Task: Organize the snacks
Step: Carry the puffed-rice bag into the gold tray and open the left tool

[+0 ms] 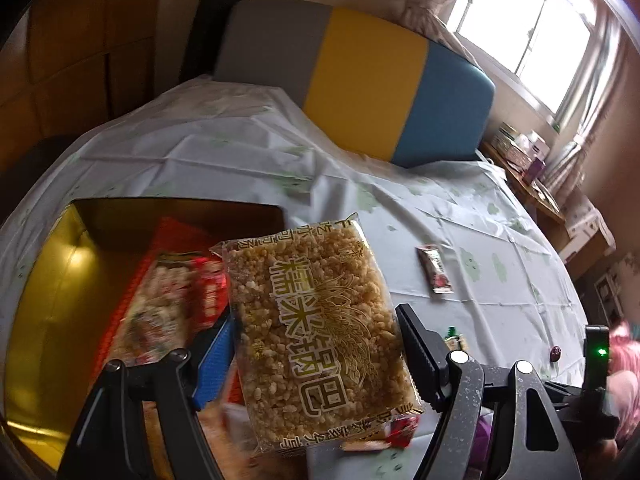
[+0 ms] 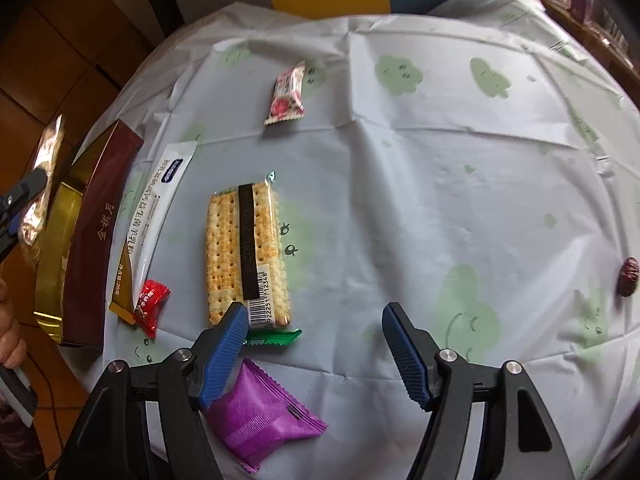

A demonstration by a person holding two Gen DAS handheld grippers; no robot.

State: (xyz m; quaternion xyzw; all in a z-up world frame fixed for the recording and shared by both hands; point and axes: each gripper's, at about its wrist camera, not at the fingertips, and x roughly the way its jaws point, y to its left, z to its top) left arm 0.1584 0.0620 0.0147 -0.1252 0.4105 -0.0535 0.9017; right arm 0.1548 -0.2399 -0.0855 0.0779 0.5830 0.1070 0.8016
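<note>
My left gripper [image 1: 316,320] is shut on a clear packet of golden rice crisps [image 1: 320,360], held in the air over the near corner of a gold-lined box [image 1: 52,280]. A red-and-white snack bag [image 1: 160,312] lies inside that box. In the right wrist view the same box [image 2: 92,248] shows its maroon side at the left. My right gripper [image 2: 316,340] hangs open over the tablecloth with nothing between its blue pads. A cracker packet [image 2: 244,252] lies just ahead of its left finger, and a purple packet [image 2: 260,412] lies under that finger.
On the pale cloth also lie a red candy [image 2: 150,304], a long white sachet [image 2: 160,208] against the box, a pink-and-white candy packet [image 2: 288,94] farther back and a red date [image 2: 628,282] at the right. A grey, yellow and blue backrest [image 1: 360,80] stands behind the table.
</note>
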